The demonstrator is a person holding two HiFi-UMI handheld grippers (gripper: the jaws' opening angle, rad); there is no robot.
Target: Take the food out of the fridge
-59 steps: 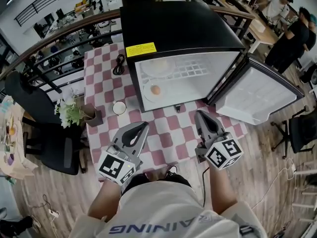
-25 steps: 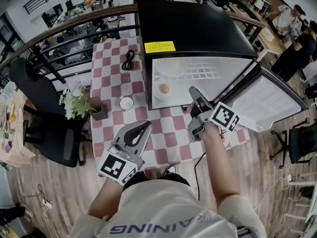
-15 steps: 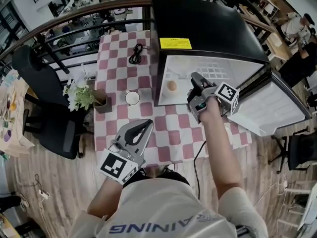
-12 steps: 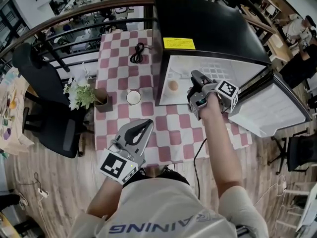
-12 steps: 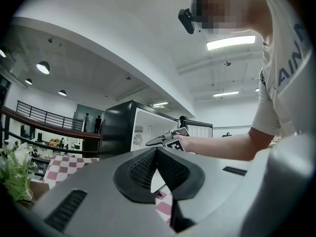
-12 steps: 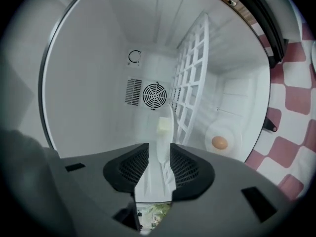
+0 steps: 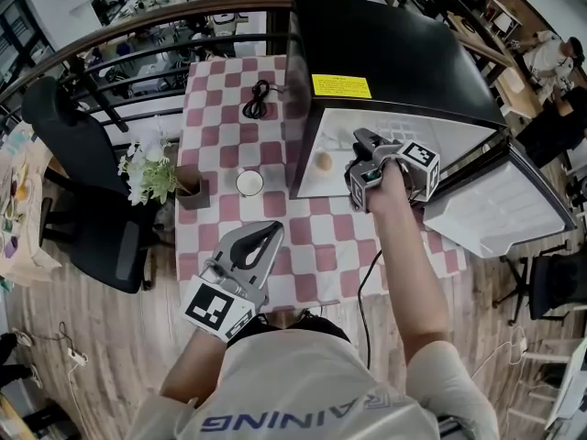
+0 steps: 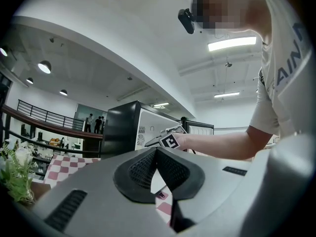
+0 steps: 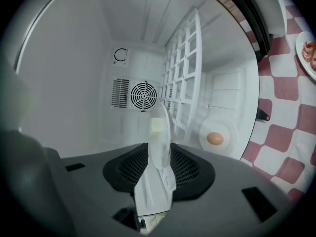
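Against the earliest head view, where both grippers are held over the checked cloth (image 7: 303, 236) in front of the fridge (image 7: 385, 44), the right gripper (image 7: 364, 145) is now found at the fridge's open mouth, rolled onto its side. Its jaws have just been opened further. The left gripper (image 7: 268, 235) is kept where it was, low over the cloth near the person, and its jaws are closed tip to tip on nothing.

In the head view the egg (image 7: 323, 161) on the fridge floor is the only food that is clearly made out. More is given by the right gripper view. A second white plate (image 9: 162, 132) is seen there edge-on against the wire shelf (image 9: 185, 68), with a pale yellow cube (image 9: 157, 126) on it. Its rim is taken in between the parted jaws; whether the pads touch it cannot be told. At that view's right edge a plate with reddish food (image 9: 300, 53) is shown on the cloth outside the fridge, and it is not made out in the head view. In the left gripper view the right forearm (image 8: 217, 144) is seen from the side, stretched toward the fridge.
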